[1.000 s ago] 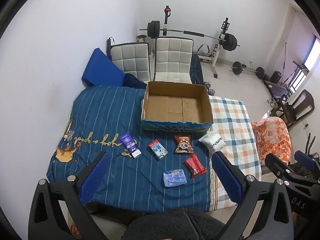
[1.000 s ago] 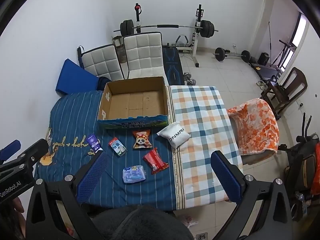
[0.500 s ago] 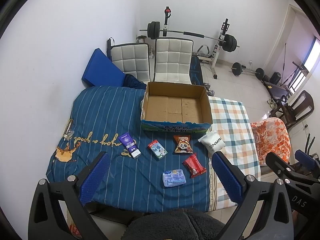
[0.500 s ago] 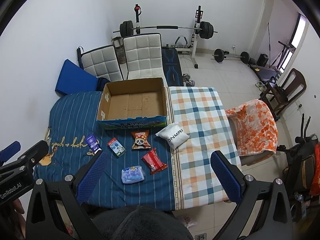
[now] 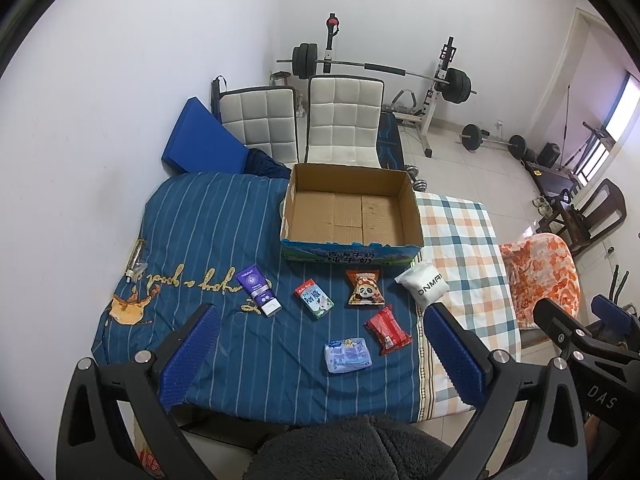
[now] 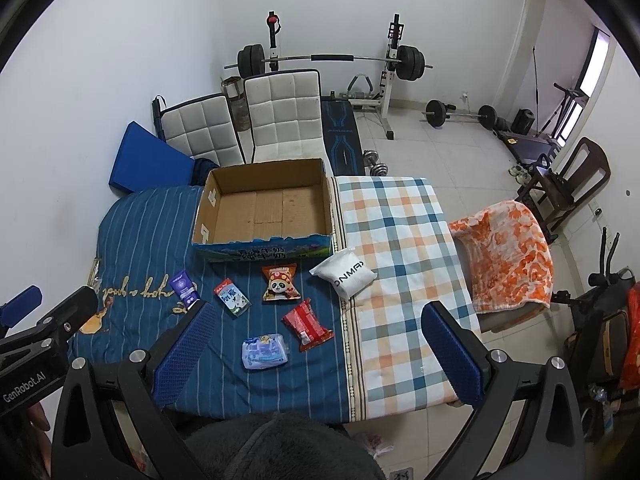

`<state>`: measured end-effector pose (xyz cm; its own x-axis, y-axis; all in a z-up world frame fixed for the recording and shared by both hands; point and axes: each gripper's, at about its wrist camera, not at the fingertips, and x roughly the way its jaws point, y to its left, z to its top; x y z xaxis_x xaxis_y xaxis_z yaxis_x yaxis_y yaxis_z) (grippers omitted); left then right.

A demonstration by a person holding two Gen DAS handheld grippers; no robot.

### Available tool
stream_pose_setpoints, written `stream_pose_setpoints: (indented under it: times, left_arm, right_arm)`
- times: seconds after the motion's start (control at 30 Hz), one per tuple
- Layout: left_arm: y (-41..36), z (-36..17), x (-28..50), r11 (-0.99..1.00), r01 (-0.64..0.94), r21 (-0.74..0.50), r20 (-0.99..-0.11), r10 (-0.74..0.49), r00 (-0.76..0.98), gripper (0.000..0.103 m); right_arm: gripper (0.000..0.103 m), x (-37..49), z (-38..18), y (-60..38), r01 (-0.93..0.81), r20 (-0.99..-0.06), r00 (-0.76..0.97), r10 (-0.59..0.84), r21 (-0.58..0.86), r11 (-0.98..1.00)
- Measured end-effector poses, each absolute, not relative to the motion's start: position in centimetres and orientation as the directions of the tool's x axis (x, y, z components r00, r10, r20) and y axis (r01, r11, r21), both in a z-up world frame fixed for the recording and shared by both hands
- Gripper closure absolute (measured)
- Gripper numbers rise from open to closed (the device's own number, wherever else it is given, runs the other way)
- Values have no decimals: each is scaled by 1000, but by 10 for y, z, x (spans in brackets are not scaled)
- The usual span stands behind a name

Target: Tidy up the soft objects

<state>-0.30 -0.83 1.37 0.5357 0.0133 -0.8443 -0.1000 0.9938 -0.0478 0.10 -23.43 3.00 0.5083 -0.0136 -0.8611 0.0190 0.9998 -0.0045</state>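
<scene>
Six soft packets (image 5: 348, 354) lie flat before the empty cardboard box (image 5: 351, 212); both grippers' fingers (image 5: 189, 358) (image 6: 452, 359) spread wide.

Six soft packets (image 5: 347, 355) flat before empty open box (image 5: 350, 212).

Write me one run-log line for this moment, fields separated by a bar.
left gripper: open, above bed | right gripper: open, above bed | cardboard box: empty | six packets: lying on blue cover

A home room doubling as gym; barbell rack (image 5: 438, 80), padded chairs (image 5: 344, 120), quilt-covered table (image 5: 192, 232), tiled floor (image 6: 460, 152)
</scene>
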Motion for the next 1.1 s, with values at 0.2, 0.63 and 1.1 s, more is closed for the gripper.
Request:
stream_pose_setpoints:
  times: [0.2,0.63,1.1]
  left_arm:
    - [-9,14,-2,994,-100,-49,-845,12,534,0]
    - [-8,13,-4,994,-99,-51,-843,10,538,0]
    - [-8,16,-6,994,-96,-59,-841,2,541,0]
  right_arm:
    - [0,1,36,-232,20,-861,508,-15,-6,1000]
    - [0,2,42,-227,22,-858,513,-23,-14,1000]
    - [0,-9,40,-221,28,-846,531,-38,-27,999]
